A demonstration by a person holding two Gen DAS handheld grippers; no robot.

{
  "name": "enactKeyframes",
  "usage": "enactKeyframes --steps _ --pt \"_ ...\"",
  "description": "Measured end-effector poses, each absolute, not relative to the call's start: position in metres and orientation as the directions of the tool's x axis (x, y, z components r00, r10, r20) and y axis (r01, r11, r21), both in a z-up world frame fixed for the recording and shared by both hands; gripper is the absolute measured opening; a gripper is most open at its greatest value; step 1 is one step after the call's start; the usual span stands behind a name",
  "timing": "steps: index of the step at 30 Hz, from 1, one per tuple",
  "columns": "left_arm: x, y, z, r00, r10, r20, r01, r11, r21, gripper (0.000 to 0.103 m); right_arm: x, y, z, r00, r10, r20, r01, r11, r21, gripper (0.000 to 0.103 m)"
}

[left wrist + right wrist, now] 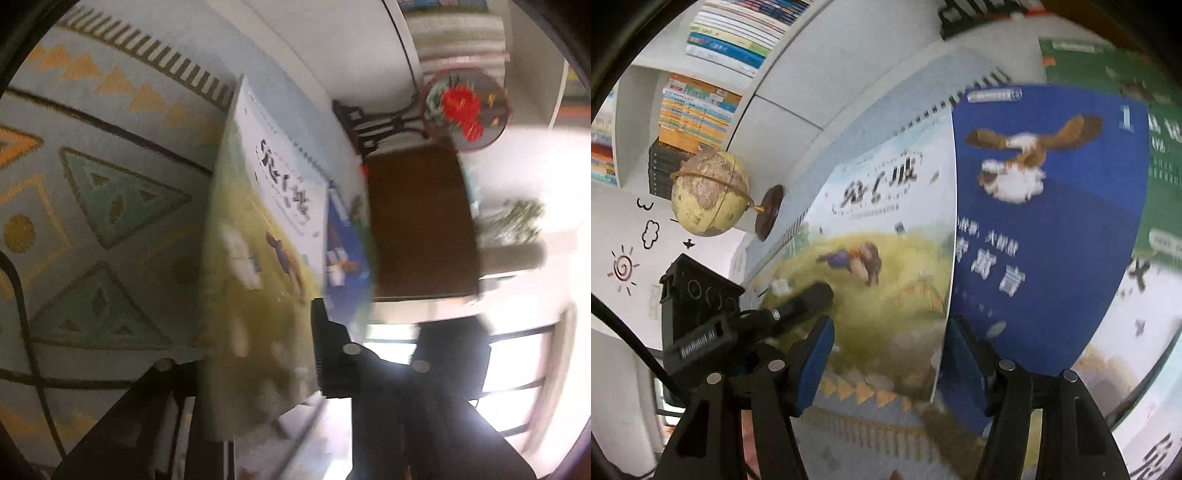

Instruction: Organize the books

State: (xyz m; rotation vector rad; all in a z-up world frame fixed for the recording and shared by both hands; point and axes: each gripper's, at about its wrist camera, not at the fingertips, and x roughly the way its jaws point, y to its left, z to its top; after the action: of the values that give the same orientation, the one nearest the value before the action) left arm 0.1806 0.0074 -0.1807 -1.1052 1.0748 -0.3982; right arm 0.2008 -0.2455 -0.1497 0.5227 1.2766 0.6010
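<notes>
Right wrist view: a patterned rug (pixel 871 424) carries overlapping books — the meadow-cover book (pixel 882 258) beside the blue book (pixel 1052 236); the left gripper (pixel 812 299) is clamped on the meadow book's edge, and the right gripper (pixel 886 354) hangs wide, gripping nothing

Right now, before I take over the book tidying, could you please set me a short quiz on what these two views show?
1. True or false: the left tongs are shut on the meadow-cover book.
2. Which object stands near the bookshelves in the right wrist view? A. a globe B. a desk lamp C. a teapot
3. Fill in: the bird book beside the meadow-cover book has a ____ cover.

Key: 1 true; 2 A; 3 blue.
</notes>
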Motion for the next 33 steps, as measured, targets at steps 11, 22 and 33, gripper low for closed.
enactKeyframes --steps 11,22,33 --pt "0.187 0.011 -0.179 0.434 -0.814 -0.386 -0.269 0.292 -0.918 0.014 0.215 -0.267 -0.170 0.213 0.832 -0.512 0.120 0.498 0.859 0.056" --pt "0.168 -0.041 -0.132 0.375 -0.402 -0.835 -0.057 0.889 -0.453 0.034 0.193 -0.201 -0.112 0.354 0.494 -0.794 -0.349 0.857 0.378 0.022" --pt "0.122 -0.042 -0.092 0.486 -0.216 -0.847 0.033 0.973 -0.229 0.036 0.149 -0.181 -0.085 0.390 0.514 -0.764 -0.573 0.785 0.236 0.022"
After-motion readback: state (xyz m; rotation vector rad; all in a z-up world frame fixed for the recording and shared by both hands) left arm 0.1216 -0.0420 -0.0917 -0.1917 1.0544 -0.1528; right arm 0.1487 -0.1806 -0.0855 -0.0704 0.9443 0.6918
